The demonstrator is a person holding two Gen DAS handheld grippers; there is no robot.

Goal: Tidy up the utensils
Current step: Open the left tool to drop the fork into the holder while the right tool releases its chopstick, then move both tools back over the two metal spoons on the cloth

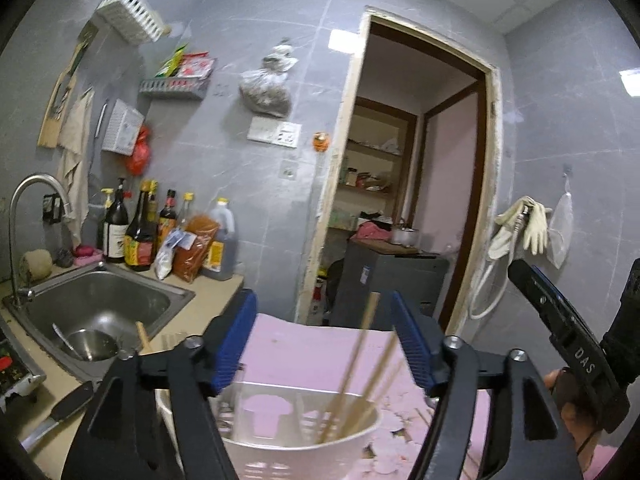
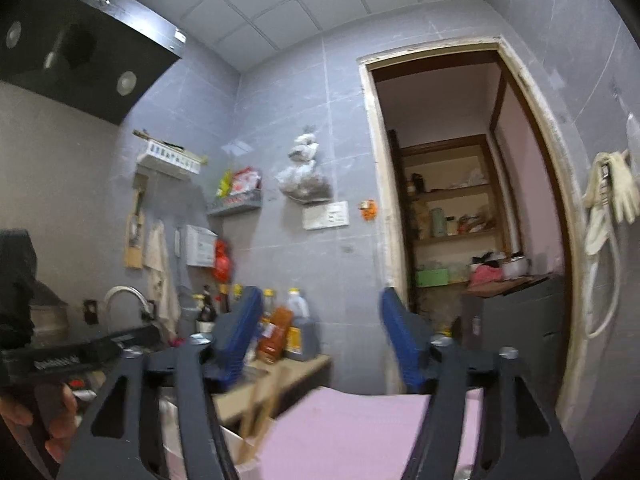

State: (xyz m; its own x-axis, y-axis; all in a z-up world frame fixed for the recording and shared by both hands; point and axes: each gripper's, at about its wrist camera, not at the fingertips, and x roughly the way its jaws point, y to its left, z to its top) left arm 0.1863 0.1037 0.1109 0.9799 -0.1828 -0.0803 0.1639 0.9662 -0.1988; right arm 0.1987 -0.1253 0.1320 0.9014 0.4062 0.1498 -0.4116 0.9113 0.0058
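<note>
Several wooden chopsticks stood leaning in a white plastic utensil holder that sat on a pink surface, directly below the left gripper. That gripper's blue-padded fingers were spread wide — one chopstick rose up through the gap between them, but whether either pad touched it could not be told. The right gripper was likewise held wide, with nothing between its blue fingers; it pointed toward the grey tiled wall and an open doorway. In the right wrist view the chopsticks and the holder's white rim appeared blurred at the lower left, beside the pink surface.

To the left lay a steel sink with a metal bowl inside it, a curved faucet at its rim, and a cluster of sauce bottles on the counter behind. A knife rested on the counter near the sink's front edge — its black handle toward the holder.
</note>
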